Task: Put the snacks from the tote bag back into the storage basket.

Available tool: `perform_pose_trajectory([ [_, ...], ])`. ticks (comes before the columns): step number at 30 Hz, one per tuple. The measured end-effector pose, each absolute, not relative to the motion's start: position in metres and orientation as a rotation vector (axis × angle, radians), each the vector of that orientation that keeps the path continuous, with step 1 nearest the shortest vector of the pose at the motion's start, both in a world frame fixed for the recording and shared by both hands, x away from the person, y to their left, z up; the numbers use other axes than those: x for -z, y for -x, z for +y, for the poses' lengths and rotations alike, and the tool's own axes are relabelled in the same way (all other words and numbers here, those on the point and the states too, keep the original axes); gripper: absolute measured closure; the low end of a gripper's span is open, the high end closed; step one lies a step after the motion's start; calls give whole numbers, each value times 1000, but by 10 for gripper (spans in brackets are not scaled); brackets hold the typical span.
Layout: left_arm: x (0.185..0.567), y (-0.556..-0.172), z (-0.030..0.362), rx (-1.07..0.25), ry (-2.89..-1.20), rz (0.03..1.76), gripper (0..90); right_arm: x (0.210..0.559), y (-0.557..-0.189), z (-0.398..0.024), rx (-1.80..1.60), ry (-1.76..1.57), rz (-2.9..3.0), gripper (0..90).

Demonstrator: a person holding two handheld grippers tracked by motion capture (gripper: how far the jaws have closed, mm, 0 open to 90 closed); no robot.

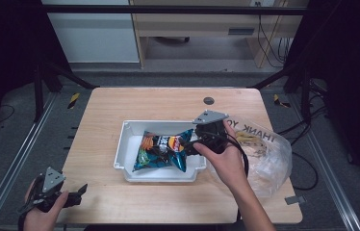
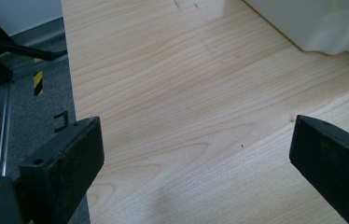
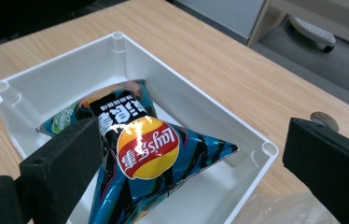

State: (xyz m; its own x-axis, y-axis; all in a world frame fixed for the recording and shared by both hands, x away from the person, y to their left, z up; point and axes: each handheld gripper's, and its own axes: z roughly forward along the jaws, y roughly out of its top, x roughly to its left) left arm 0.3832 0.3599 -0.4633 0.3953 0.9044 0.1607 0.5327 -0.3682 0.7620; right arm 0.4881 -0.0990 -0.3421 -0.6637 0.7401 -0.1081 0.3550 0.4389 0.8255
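White plastic tray (image 1: pixel 122 144) sits mid-worktop (image 1: pixel 101 125) w/ a blue chip bag (image 1: pixel 163 151) lying inside it; a 2nd, greenish packet (image 3: pixel 63 116) peeks out from under the bag in the right gripper view. Right tongs (image 1: pixel 187 147) hang over the tray's right end, jaws spread wide either side of the bag, pads not pressing on it — one jaw looks v. close to the bag's edge, poss. brushing it, hard to tell. Bag rests on the tray floor, logo side up. Clear plastic carrier bag (image 1: pixel 264 154) lies just right of the tray, near the right hand (image 1: pixel 226 161). Left tongs (image 1: pixel 65 195) sit at the worktop's near-left corner, well apart from the tray, jaws open, nothing btwn them but bare wood.
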Motion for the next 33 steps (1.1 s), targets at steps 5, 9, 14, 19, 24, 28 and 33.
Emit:
perform_pose_trajectory([
  [5,461,-383,359,-772,-2022,1198,22,332,-483,-105,-1147,-909,2206,51],
  [9,462,-384,353,-774,-2042,1170,22,327,-481,-111,-1165,-904,2180,52],
  [14,462,-384,352,-765,-2060,1156,22,323,-476,-119,-1180,-926,2138,51],
  [19,462,-384,353,-762,-2059,1158,22,318,-468,-125,-1170,-941,2119,52],
  [24,461,-384,351,-767,-2062,1147,22,313,-461,-132,-1156,-921,2082,70],
  [28,461,-382,349,-772,-2067,1137,22,313,-457,-135,-1139,-898,2044,73],
  [33,461,-383,351,-769,-2059,1154,22,313,-454,-142,-1134,-915,1996,78],
])
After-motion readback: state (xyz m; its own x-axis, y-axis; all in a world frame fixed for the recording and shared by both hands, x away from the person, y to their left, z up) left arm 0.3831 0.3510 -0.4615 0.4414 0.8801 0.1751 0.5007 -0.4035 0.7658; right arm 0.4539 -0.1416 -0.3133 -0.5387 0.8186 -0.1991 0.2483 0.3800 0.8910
